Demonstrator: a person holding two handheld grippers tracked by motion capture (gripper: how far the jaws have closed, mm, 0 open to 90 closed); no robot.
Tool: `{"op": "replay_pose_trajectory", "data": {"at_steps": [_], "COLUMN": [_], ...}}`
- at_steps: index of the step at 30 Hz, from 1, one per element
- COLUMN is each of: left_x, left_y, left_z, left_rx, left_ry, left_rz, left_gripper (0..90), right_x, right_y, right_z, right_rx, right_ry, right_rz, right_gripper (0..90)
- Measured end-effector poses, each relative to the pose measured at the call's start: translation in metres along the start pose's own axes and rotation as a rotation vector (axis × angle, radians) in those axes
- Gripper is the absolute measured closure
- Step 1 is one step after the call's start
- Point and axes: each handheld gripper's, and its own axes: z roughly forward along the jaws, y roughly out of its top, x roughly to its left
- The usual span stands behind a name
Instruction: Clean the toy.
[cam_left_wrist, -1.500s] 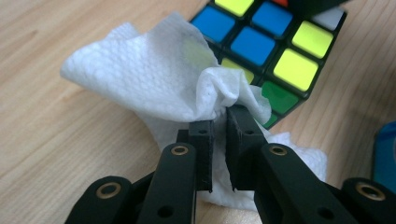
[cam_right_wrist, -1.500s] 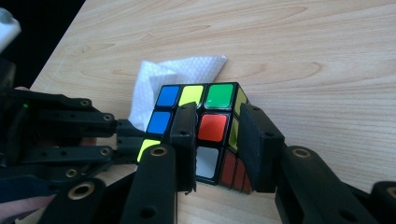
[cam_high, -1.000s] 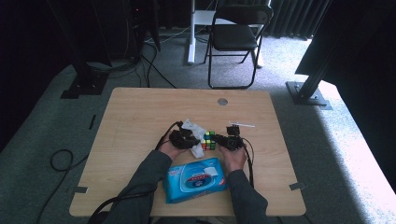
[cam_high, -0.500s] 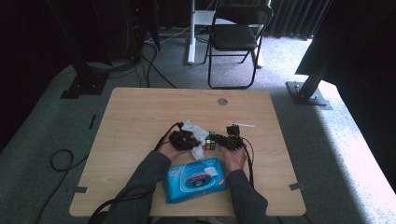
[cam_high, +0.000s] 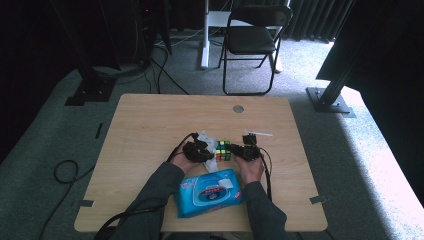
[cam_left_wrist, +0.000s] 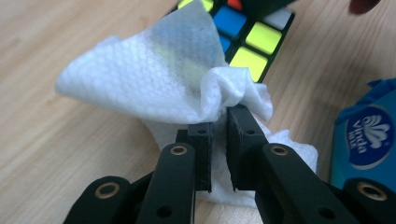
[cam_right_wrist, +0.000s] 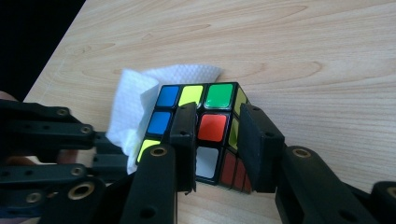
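Office or studio: folding chair (cam_high: 256, 35), floor cables (cam_high: 65, 170), carpet (cam_high: 40, 150)

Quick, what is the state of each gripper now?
Left gripper: shut on the white wipe.
Right gripper: shut on the puzzle cube.

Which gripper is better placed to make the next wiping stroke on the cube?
Left: the left gripper pinches the wet wipe against the cube, while the right gripper clamps it.

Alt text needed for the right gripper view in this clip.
The right tongs pinch a corner of a multicoloured puzzle cube resting on a light wooden table. A crumpled white wet wipe lies against the cube's left side, with the left tongs at the left edge.
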Motion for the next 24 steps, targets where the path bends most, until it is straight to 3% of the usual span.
{"op": "replay_pose_trajectory", "data": {"at_steps": [6,10,24], "left_x": [0.002,0.003,0.0], "left_y": [-0.003,-0.002,-0.002], "left_z": [0.013,0.013,0.014], "left_rx": [0.04,0.053,0.049], "left_ry": [0.008,0.005,0.034], "left_rz": [-0.004,0.005,0.018], "left_gripper": [80.9,80.8,80.2], "right_x": [0.0,0.0,0.0], "right_y": [0.0,0.0,-0.001], "right_z": [0.0,0.0,0.0], "right_rx": [0.001,0.001,-0.004], "right_ry": [-0.001,-0.001,-0.002], "right_rz": [0.0,0.001,0.007], "right_gripper": [68.4,68.4,68.3]}}
